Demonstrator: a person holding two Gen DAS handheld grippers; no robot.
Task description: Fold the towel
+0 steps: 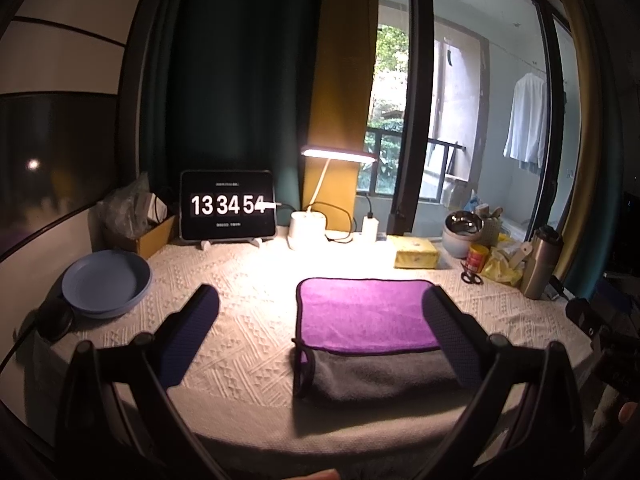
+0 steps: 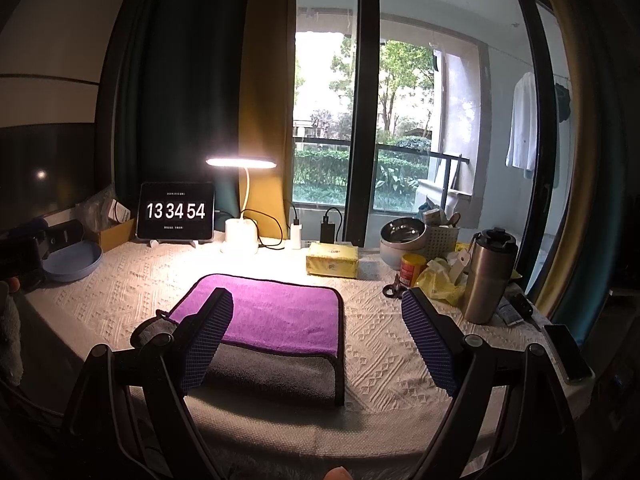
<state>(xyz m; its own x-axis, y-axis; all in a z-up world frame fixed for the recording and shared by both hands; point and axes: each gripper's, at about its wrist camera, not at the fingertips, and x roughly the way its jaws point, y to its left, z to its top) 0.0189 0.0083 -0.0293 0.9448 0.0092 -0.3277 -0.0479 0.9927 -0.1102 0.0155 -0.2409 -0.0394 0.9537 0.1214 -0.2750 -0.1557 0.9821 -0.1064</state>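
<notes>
A towel (image 1: pixel 360 312) lies folded on the white textured tablecloth, purple side on top and a grey strip along its near edge. It also shows in the right wrist view (image 2: pixel 280 312). My left gripper (image 1: pixel 320 304) is open and empty above the table, its right finger over the towel's right end. My right gripper (image 2: pixel 318 304) is open and empty, its left finger over the towel's left part. Neither gripper touches the towel as far as I can see.
A blue plate (image 1: pixel 106 282) sits at the left, a tablet clock (image 1: pixel 228 205) and a lit desk lamp (image 1: pixel 308 220) at the back. A yellow tissue pack (image 2: pixel 332 260), red can (image 2: pixel 412 268), scissors (image 2: pixel 394 288), steel flask (image 2: pixel 488 276) and phone (image 2: pixel 568 354) stand at the right.
</notes>
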